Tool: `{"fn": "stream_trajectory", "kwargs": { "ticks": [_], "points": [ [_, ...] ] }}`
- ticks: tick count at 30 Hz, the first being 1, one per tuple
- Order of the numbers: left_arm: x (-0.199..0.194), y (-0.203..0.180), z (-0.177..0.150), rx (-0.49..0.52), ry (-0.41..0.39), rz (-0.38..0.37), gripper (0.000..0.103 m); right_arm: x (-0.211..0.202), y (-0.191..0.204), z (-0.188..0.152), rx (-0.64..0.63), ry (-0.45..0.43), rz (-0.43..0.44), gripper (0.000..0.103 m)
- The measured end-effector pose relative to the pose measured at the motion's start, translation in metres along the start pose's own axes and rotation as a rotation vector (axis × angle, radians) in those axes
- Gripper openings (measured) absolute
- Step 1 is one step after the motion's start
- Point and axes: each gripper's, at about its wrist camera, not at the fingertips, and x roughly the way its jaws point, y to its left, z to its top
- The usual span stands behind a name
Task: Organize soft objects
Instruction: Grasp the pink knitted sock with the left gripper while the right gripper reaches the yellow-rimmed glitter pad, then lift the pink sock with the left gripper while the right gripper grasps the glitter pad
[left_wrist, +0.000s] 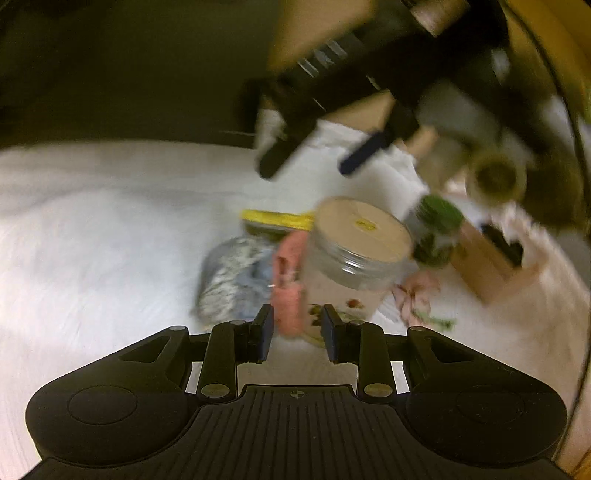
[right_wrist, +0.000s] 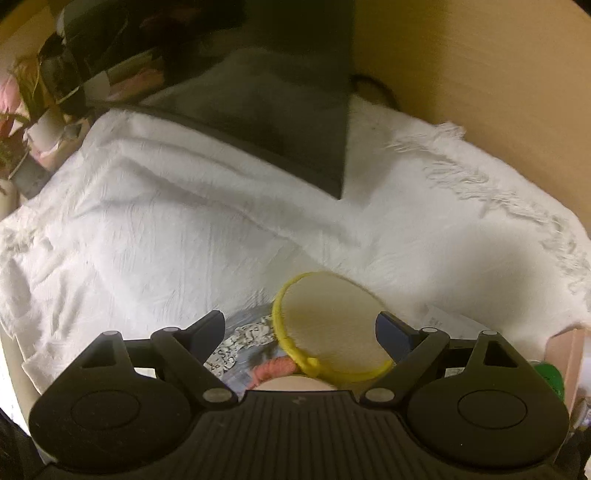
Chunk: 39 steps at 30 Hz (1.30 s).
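We hold the left gripper (left_wrist: 297, 332) narrow and empty, low over the white blanket (left_wrist: 92, 229), with the pink knitted piece (left_wrist: 288, 284) standing just beyond its tips, pressed against the clear jar (left_wrist: 354, 266) and running lengthwise away from us. Our right gripper (right_wrist: 301, 332) hangs wide with nothing in it above the yellow-rimmed round pad (right_wrist: 332, 325), the grey patterned cloth (right_wrist: 240, 343) beside it. We judge the left gripper nearer the pink piece.
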Motion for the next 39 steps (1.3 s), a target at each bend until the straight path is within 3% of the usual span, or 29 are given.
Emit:
{"fn": "stream_trajectory", "kwargs": {
  "ticks": [3, 11, 15, 20, 25, 26, 30, 35, 39],
  "points": [
    [0.016, -0.005, 0.004, 0.068, 0.027, 0.050, 0.032, -0.008, -0.012, -0.005, 0.012, -0.017, -0.017, 0.089],
    [0.053, 0.011, 0.016, 0.068, 0.045, 0.111, 0.036, -0.019, -0.051, -0.017, 0.106, -0.019, 0.001, 0.090],
    [0.072, 0.011, 0.018, 0.072, 0.102, 0.112, 0.035, -0.007, -0.038, -0.006, 0.050, 0.000, 0.002, 0.090],
    [0.077, 0.012, 0.020, 0.081, 0.125, 0.111, 0.031, 0.043, -0.002, 0.016, -0.030, 0.112, -0.004, 0.089],
    [0.079, 0.027, 0.034, -0.043, 0.163, 0.107, 0.020, 0.088, 0.018, 0.026, -0.118, 0.237, -0.064, 0.089],
    [0.079, 0.030, 0.035, -0.071, 0.165, 0.102, 0.020, 0.089, 0.020, 0.025, -0.139, 0.243, -0.070, 0.086],
    [0.077, 0.040, 0.035, -0.142, 0.162, 0.079, 0.019, 0.078, 0.014, 0.020, -0.186, 0.226, -0.063, 0.047],
    [0.080, 0.043, 0.039, -0.173, 0.181, 0.084, 0.019, 0.044, -0.034, 0.022, -0.088, 0.129, -0.041, 0.043],
    [0.081, 0.046, 0.042, -0.191, 0.194, 0.094, 0.020, 0.027, -0.075, 0.020, 0.027, 0.088, 0.025, 0.043]
  ]
}}
